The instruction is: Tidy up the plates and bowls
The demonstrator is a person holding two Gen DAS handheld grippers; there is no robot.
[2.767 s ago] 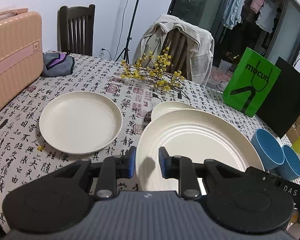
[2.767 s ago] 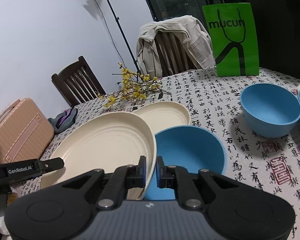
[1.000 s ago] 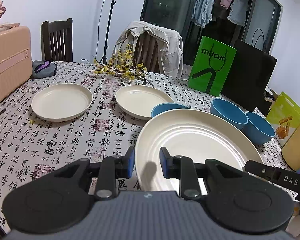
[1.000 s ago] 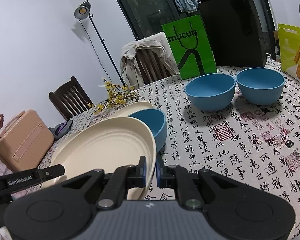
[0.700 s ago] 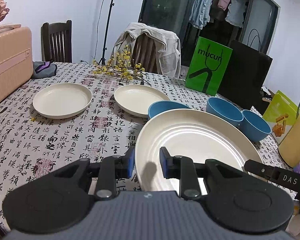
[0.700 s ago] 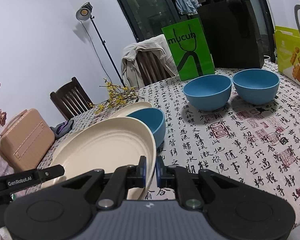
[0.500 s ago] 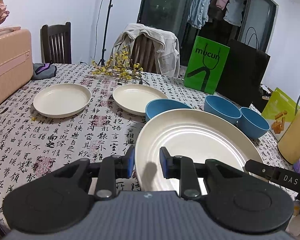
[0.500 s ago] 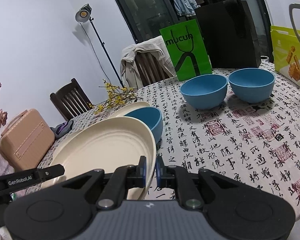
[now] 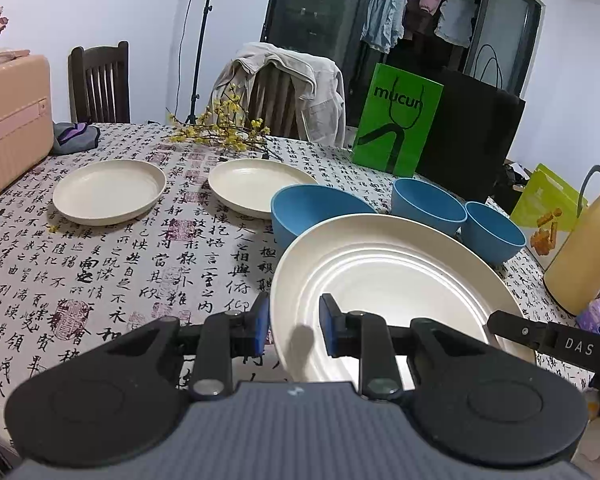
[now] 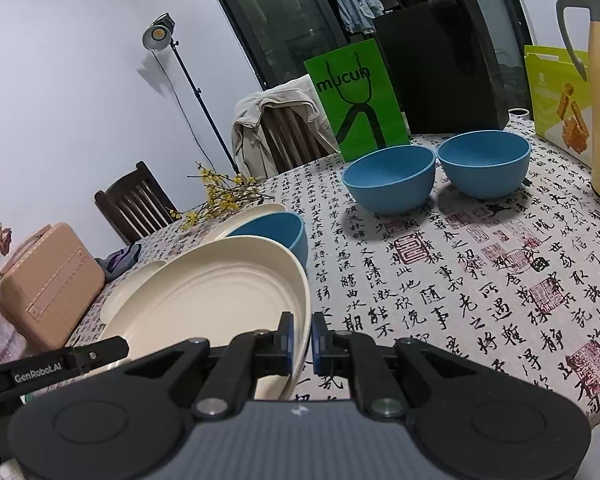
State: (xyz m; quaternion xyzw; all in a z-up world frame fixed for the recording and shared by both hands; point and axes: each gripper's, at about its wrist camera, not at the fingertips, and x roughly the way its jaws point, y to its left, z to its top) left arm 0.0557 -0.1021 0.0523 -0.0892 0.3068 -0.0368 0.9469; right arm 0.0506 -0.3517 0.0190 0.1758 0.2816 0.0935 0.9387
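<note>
Large plate (image 9: 392,280) held above counter (image 9: 140,256), rim pinched in both left tongs (image 9: 292,320) and right tongs (image 10: 300,338). Two small plates (image 9: 110,190) unstacked; three blue bowls (image 10: 392,184) separate. Little sorted, most stacking remains.

Pale walls (image 10: 60,80) are seen behind two dark wooden chairs (image 9: 100,80); a jacket (image 9: 292,80) is draped over one. A lit studio lamp (image 10: 158,34) is raised beside dark glass doors (image 9: 312,8).
</note>
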